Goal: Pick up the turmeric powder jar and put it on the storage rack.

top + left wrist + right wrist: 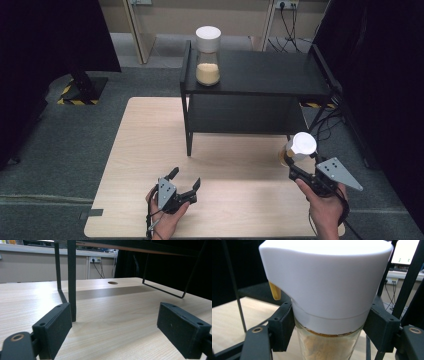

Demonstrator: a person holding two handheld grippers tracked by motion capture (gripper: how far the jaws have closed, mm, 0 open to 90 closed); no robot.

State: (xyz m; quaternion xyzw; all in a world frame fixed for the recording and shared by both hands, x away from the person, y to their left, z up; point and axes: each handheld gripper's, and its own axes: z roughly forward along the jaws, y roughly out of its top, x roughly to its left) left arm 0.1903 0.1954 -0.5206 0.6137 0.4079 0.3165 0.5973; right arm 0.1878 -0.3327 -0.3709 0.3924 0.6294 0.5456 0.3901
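Held jar: we see a glass jar (296,151) with a broad white cap (324,277) and tan powder inside; a small yellow tab (274,291) sticks out under the cap's edge.
Axis: its long axis runs nearly upright, cap uppermost.
Place: at the wooden table's (140,150) right edge, by the black shelf (260,75).
Right gripper (296,167): jaws clamp the jar just below the cap.
Left gripper (186,180): jaws wide apart, holding nothing, low over the table.
Second jar (208,49): we find it upright on the shelf top.
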